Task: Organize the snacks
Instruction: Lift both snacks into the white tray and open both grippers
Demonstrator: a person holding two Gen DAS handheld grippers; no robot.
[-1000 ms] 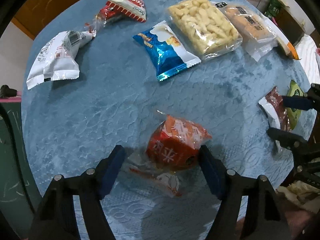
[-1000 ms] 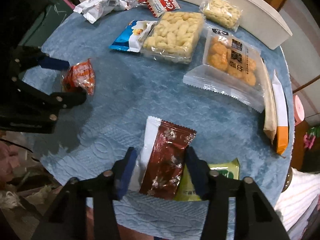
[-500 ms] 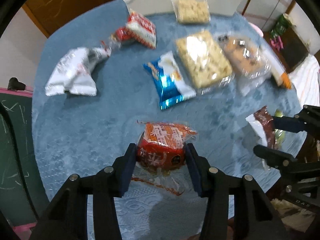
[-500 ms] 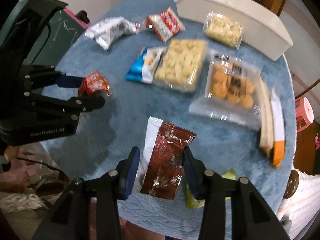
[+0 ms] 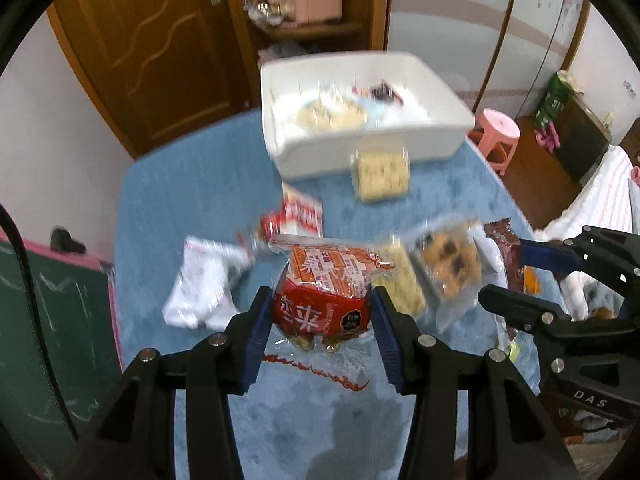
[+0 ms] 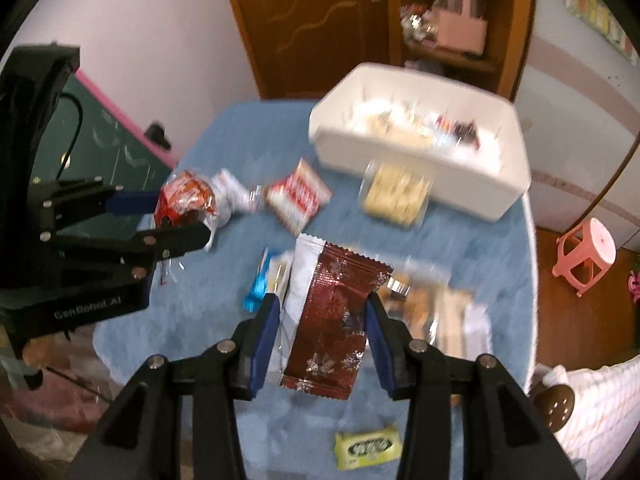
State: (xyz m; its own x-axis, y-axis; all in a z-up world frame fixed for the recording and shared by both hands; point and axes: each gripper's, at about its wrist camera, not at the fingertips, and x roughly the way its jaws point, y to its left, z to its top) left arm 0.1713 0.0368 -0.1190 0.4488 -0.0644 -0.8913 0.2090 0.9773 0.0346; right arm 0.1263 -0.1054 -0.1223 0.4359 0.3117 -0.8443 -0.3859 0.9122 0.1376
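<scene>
both grippers are up off the table now, each with a snack, where a second ago both sat low over the blue cloth with the packets lying between their fingers. nearest me, the left gripper is clamped on the red-orange packet, its clear crimped tail dangling below the blue pads. the right gripper is squeezed on the dark red wrapper, held by its long sides and hanging clear of the table. a small green packet lies on the cloth beneath it, left behind.

further out, the tablecloth carries what remains: a white crumpled bag, a red-and-white cookie packet, trays of biscuits and a clear pack of crackers right against the bin.

at the far edge stands the white bin, already holding a few packets, though blur hides which. with both snacks lifted and the bin ahead, i'd say the carry is under way and dropping them in comes next.
</scene>
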